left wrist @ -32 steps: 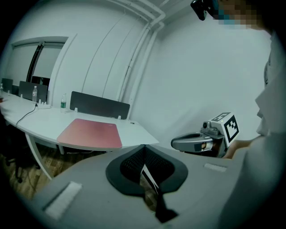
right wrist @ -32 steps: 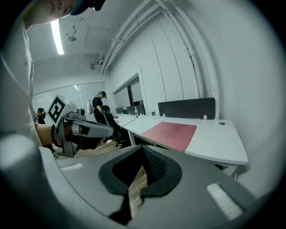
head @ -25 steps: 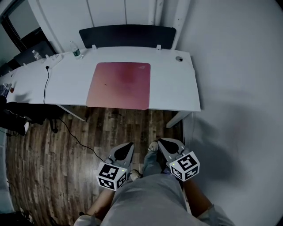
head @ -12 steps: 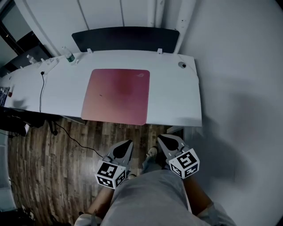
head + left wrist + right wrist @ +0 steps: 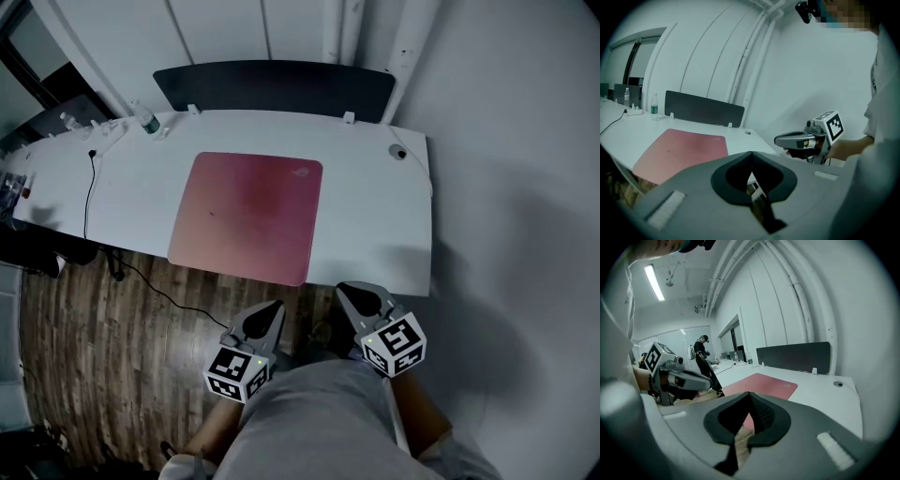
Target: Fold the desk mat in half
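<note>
Two grippers, both empty, and you've carried them up to the desk [image 5: 375, 220]. A second ago a broad strip of wood floor [image 5: 103, 328] lay between them and its front edge; now that strip has nearly gone and their tips sit just short of it.

On your left, the left gripper [image 5: 273, 307] has its jaws pressed together with nothing in them, the same as before. The desk mat [image 5: 248, 214] is in the middle, flat and unfolded on the white top. Its near edge runs along the desk's front edge, and it shows lower and nearer in the head view than it did. On your right, the right gripper [image 5: 345, 288] also has its jaws tip to tip and holds nothing. Neither gripper touches the mat.

Across the desk from the left, a bottle [image 5: 147, 120] stands at the back corner and a black cable [image 5: 89, 187] trails toward the front. Next comes the mat, then a small round hole [image 5: 400, 153] near the right end. A dark panel [image 5: 272, 86] runs along the back edge, and a plain white wall [image 5: 525, 187] closes the right side.
</note>
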A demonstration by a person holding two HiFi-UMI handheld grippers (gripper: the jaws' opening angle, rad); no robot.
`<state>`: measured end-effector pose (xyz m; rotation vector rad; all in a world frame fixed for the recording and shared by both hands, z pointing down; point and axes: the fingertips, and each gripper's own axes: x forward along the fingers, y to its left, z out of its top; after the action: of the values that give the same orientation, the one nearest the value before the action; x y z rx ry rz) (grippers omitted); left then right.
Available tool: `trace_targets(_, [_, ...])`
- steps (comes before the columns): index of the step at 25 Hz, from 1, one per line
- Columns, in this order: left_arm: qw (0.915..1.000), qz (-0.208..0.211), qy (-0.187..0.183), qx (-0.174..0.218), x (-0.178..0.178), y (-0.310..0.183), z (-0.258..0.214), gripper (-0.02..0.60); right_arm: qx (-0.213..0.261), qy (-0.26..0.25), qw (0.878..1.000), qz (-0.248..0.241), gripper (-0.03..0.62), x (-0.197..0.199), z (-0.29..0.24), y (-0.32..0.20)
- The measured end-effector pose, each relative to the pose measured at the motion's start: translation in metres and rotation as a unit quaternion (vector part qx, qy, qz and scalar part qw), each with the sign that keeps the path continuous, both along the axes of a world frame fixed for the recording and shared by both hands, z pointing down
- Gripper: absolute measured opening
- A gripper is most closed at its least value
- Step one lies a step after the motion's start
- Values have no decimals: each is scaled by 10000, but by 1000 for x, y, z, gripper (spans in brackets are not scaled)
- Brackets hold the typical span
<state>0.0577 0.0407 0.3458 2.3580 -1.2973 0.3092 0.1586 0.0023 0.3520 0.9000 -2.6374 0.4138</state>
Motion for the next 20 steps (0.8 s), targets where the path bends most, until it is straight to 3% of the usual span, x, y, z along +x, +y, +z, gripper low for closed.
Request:
trace_targets(12, [9958, 635, -651, -38, -2, -21, 41, 18, -343, 28, 9990, 288, 6, -10, 29, -8])
trace_targets(20, [9922, 917, -825, -198, -1, -35, 85, 18, -520, 54, 9973, 515, 6, -6, 51, -12])
